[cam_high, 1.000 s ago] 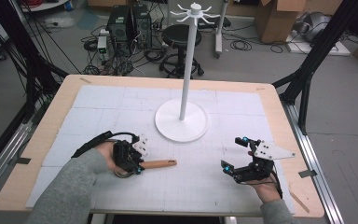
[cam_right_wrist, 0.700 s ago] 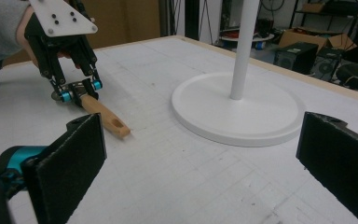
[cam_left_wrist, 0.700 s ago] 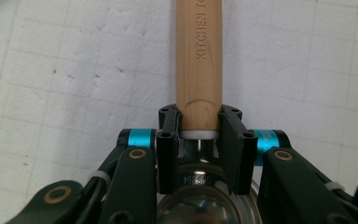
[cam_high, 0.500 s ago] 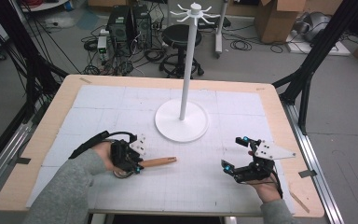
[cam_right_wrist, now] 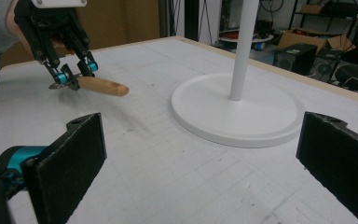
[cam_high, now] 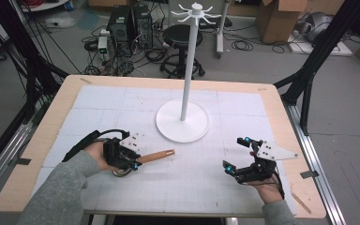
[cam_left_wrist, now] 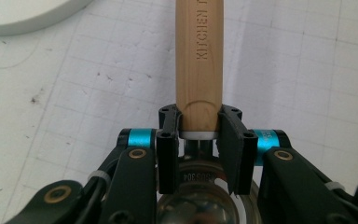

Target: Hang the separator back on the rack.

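So the left claw [cam_high: 132, 161] is clamped on a kitchen utensil [cam_high: 155, 156] with a wooden handle, sitting around 8 o'clock on the table [cam_high: 75, 101], well apart from the white stand [cam_high: 183, 123] in the middle. The handle pokes out toward 2 o'clock from the claw. In the left gripper view the jaws pinch the handle right at its base, where it meets a white collar and a shiny metal head. I'd guess it's light and stiff, with most of the weight in the metal end, so grabbing next to the head seems smart: less swing. Smooth round wood could roll in the pads though, and I can't tell what kind of head it is. The right claw [cam_high: 238, 156] is wide open with nothing in it, down at 4 o'clock
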Tool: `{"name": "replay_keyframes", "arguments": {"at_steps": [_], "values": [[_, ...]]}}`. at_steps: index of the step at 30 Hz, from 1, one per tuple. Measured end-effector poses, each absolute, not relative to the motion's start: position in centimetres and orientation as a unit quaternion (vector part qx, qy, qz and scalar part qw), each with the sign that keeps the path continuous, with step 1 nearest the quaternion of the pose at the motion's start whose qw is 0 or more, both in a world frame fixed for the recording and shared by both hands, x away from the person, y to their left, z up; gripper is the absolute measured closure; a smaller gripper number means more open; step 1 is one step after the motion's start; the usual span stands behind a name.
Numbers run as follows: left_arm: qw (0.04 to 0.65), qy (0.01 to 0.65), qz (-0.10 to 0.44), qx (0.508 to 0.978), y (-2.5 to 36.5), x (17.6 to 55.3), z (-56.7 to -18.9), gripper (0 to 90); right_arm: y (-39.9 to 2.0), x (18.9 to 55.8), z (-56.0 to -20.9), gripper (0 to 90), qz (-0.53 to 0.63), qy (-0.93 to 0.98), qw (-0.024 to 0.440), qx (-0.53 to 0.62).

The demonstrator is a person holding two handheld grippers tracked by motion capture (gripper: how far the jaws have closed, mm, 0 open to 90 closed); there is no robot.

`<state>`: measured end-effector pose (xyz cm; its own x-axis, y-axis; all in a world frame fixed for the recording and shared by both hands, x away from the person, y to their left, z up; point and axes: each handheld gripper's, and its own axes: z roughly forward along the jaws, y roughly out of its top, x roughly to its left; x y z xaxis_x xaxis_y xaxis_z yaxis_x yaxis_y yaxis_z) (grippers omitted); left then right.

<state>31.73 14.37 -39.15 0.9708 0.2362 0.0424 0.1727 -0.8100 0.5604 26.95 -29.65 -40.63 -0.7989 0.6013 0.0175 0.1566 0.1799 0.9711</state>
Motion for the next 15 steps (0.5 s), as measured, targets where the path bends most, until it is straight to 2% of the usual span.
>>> {"name": "replay_keyframes", "arguments": {"at_steps": [15], "values": [[0.377,0.165,0.058,0.91,16.1,31.2,-38.6,69.7,-29.6,27.0,-40.6,0.5,0.588,0.744,0.19,0.255]]}}
